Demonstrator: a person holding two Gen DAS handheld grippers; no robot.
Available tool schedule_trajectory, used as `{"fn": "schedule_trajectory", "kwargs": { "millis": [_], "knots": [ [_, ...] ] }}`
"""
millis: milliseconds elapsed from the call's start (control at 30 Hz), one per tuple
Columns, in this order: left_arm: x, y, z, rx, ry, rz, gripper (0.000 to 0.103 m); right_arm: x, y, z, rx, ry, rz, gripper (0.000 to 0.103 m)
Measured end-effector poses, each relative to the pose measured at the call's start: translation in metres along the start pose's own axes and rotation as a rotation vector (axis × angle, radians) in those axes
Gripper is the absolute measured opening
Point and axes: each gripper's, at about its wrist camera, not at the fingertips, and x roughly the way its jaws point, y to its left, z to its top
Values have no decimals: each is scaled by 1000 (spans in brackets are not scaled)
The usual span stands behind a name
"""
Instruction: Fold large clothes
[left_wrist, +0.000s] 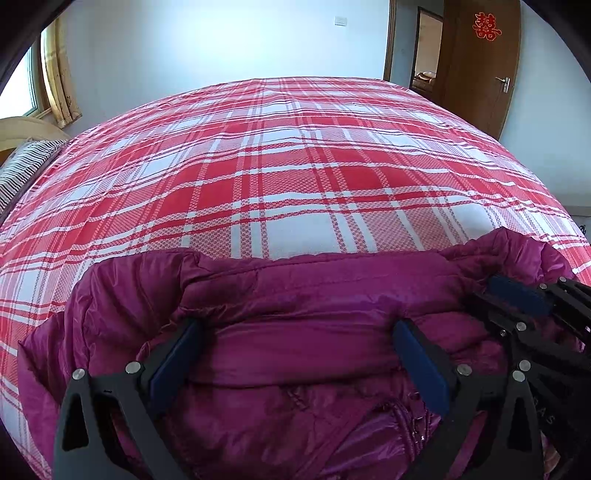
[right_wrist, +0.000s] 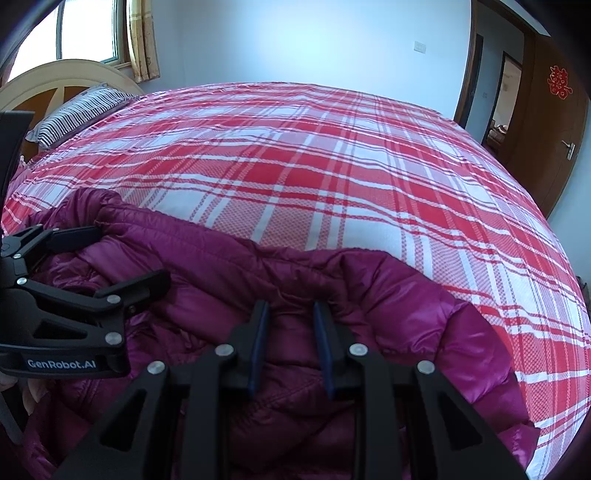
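Note:
A magenta puffer jacket (left_wrist: 314, 291) lies bunched at the near edge of the bed, also seen in the right wrist view as the jacket (right_wrist: 406, 295). My left gripper (left_wrist: 295, 325) stands open, its blue pads wide apart and resting on the jacket with the quilted fabric below them. The right wrist view shows the left gripper (right_wrist: 133, 254) from the side, jaws apart over the jacket's left part. My right gripper (right_wrist: 290, 306) has its jaws narrow, with a thick fold of the jacket pinched between the pads. The right gripper (left_wrist: 487, 290) appears at the jacket's right end.
The bed carries a red and white plaid sheet (left_wrist: 277, 166) that stretches far beyond the jacket. A striped pillow (right_wrist: 77, 114) and a headboard (right_wrist: 66, 74) are at the far left. A brown door (left_wrist: 480, 66) and doorway stand at the far right.

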Motion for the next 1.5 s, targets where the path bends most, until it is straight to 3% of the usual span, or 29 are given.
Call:
{"fn": "schedule_trajectory", "kwargs": {
  "millis": [1500],
  "knots": [
    [-4, -3, 11, 39, 21, 23, 102, 4, 4, 3, -24, 13, -19, 28]
  ]
}}
